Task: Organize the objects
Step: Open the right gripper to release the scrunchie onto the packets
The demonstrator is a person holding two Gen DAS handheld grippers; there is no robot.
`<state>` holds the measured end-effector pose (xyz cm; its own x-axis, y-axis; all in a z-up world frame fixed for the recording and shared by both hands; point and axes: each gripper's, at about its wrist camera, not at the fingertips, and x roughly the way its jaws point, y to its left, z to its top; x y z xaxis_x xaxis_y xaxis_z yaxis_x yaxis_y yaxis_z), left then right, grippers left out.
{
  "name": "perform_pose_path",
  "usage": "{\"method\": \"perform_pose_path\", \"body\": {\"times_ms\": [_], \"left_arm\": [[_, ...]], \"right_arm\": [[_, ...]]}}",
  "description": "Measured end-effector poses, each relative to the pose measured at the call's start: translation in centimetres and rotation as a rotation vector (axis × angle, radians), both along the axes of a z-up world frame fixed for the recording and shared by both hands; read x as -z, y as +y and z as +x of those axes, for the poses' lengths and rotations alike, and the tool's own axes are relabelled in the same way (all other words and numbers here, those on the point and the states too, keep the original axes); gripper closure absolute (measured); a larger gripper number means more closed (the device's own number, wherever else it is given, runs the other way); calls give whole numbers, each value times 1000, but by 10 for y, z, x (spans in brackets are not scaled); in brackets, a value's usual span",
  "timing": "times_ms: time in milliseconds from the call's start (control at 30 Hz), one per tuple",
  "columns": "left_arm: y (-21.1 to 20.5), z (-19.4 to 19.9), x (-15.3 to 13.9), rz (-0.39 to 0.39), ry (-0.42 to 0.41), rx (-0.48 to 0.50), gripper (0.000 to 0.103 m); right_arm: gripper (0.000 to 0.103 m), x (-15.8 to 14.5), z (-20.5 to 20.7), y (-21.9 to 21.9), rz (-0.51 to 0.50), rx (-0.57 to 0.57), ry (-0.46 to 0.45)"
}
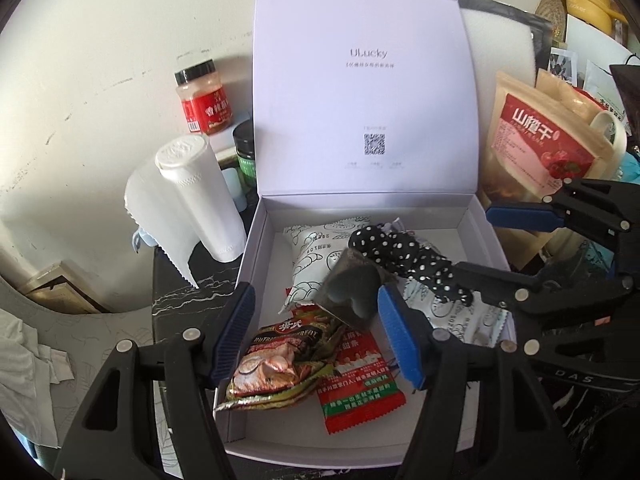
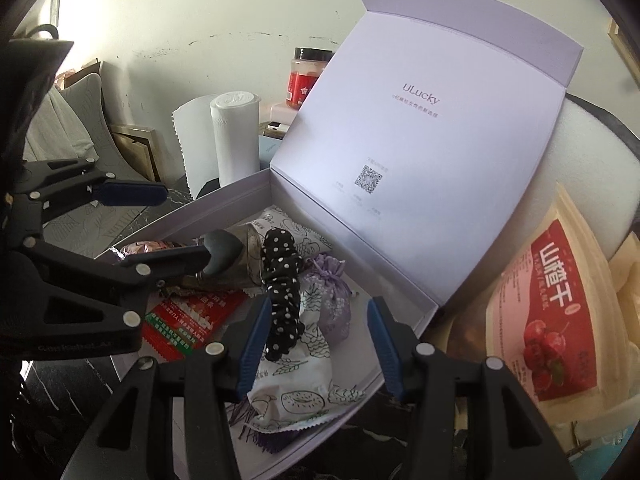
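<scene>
Lidded box (image 1: 472, 216), filled: left gripper (image 1: 316, 336) and right gripper (image 2: 316, 344) both released (empty); overhanging snack packet (image 1: 268, 368) may snag the lid.

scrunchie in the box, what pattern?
Black with white polka dots. The scrunchie shows best in the right wrist view, lying across the printed white packets.

Red-labelled clear plastic spice jar (image 2: 306, 76) half hidden behind white cardboard box lid (image 2: 420, 152); green-lidded dark glass jar (image 1: 245, 152) mostly blocked too; lid's small grey print unreadable (QR aside); lilac drawstring fabric sachet (image 2: 334, 300) partly under black polka-dot fabric scrunchie (image 2: 282, 292)
</scene>
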<state>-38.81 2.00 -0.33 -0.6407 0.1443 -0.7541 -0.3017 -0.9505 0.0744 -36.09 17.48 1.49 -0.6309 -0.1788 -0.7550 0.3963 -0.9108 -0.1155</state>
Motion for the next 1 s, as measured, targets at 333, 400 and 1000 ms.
{"method": "perform_pose_path", "body": {"times_ms": [333, 400, 1000], "left_arm": [[-1, 26, -33, 3, 41, -34, 40], [-1, 31, -39, 5, 47, -45, 39], [-8, 98, -107, 57, 126, -128, 17]], "right_arm": [[53, -25, 24, 11, -3, 14, 25], [53, -32, 29, 13, -3, 15, 33], [34, -100, 95, 29, -34, 68, 166]]}}
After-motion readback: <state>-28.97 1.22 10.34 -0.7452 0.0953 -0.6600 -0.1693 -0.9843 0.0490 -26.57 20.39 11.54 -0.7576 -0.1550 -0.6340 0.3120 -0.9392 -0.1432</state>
